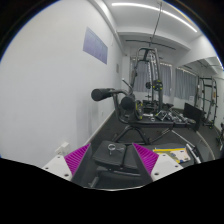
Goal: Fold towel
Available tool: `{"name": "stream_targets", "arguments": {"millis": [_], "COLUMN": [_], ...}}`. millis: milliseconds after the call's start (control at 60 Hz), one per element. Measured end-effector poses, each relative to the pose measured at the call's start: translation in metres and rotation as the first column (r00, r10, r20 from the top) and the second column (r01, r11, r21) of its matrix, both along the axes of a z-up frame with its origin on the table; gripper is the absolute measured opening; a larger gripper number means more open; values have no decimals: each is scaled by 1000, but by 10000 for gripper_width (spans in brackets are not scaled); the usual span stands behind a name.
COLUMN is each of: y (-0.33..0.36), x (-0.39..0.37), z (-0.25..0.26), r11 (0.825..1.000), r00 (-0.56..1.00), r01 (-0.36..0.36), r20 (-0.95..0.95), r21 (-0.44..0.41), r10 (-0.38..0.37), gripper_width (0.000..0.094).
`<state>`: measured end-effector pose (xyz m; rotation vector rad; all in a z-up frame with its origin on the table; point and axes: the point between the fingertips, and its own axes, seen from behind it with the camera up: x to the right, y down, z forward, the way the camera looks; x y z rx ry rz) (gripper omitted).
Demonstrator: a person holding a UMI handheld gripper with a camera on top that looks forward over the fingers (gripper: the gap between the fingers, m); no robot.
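Purple pads [78,159] sat spread apart on the gripper [111,160], nothing between them. Ahead stood a tripod [128,112] beside a white wall [60,90].

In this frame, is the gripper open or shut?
Open. The two pink pads stand apart, with a wide gap at the gripper and nothing held between them. No towel is in view.

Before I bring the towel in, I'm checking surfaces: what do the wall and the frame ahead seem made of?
The wall looks like smooth painted plaster or panel, matt white, with a pale poster on it. The frame looks like dark metal tubing: thin, straight black bars. The gripper is open, holding nothing; no towel shows.
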<state>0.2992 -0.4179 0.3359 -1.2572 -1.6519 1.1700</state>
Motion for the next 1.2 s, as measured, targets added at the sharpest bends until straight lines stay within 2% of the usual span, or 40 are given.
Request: {"name": "stream_targets", "arguments": {"millis": [333,517,783,883,1050,1200], "y": [26,79,177,203,242,248], "x": [-13,-32,-48,-55,-73,-109], "z": [-23,-50,-85,-104,-132,-177], "r11": [998,991,969,956,943,944], "r00": [998,992,966,950,932,927], "r01": [54,118,229,276,315,316], "r20": [26,42,100,122,153,178], "r21": [35,68,89,94,103,99], "r10": [-55,-121,-237,-286,-328,-329], "gripper_width": [851,851,849,852,851,851]}}
